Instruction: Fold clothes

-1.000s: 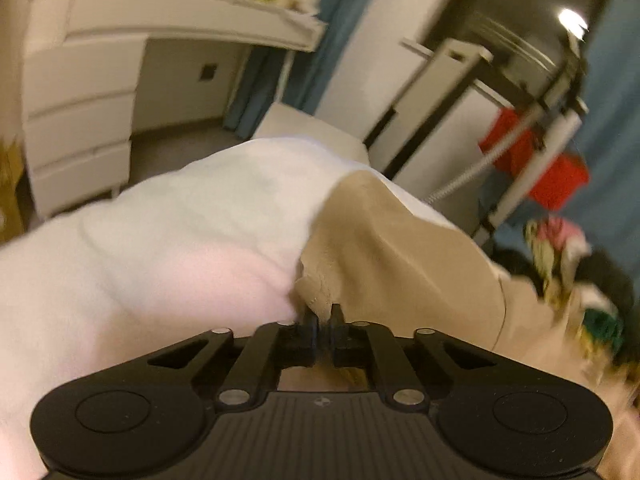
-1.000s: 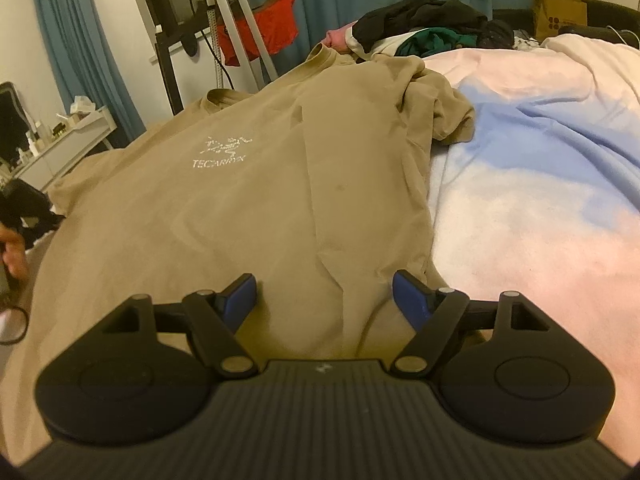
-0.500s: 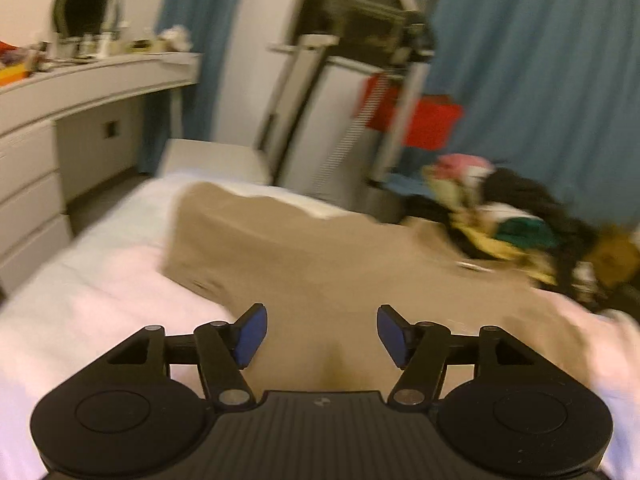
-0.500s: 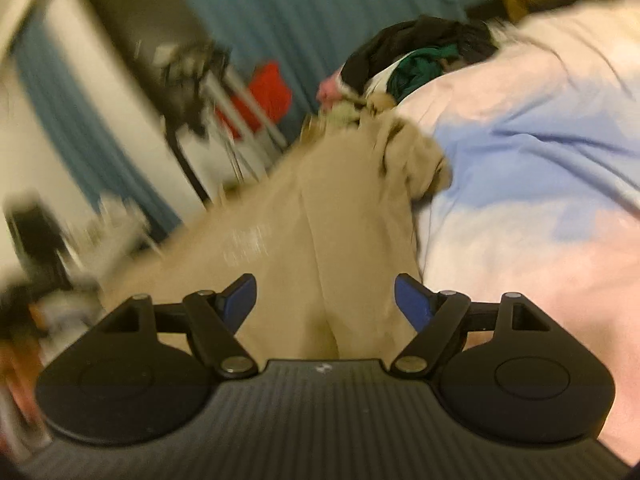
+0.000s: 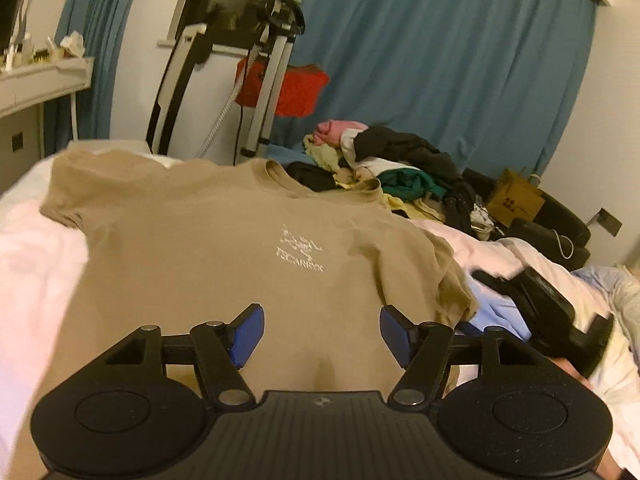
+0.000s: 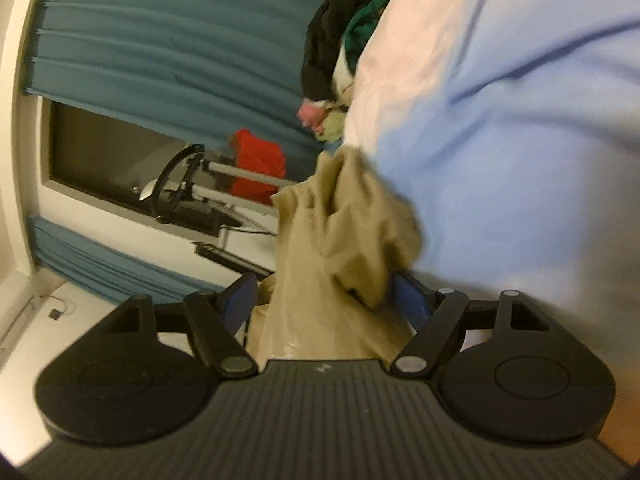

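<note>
A tan T-shirt (image 5: 224, 248) with a white chest logo lies spread front-up on the bed. My left gripper (image 5: 320, 330) is open and empty above its lower middle. My right gripper (image 6: 322, 300) is open and rolled sideways, with the shirt's crumpled right sleeve (image 6: 352, 240) between its blue pads, not pinched. The right gripper also shows in the left wrist view (image 5: 548, 312) at the shirt's right edge, blurred.
The bed has a white, pink and light blue cover (image 5: 36, 256). A pile of mixed clothes (image 5: 384, 164) lies past the collar. A metal stand with red cloth (image 5: 280, 84), blue curtains (image 5: 440, 60) and a white desk (image 5: 36, 84) lie beyond.
My left gripper let go of the shirt's edge, opened and swung over the shirt's middle. My right gripper moved from the hem to the right sleeve and rolled sideways.
</note>
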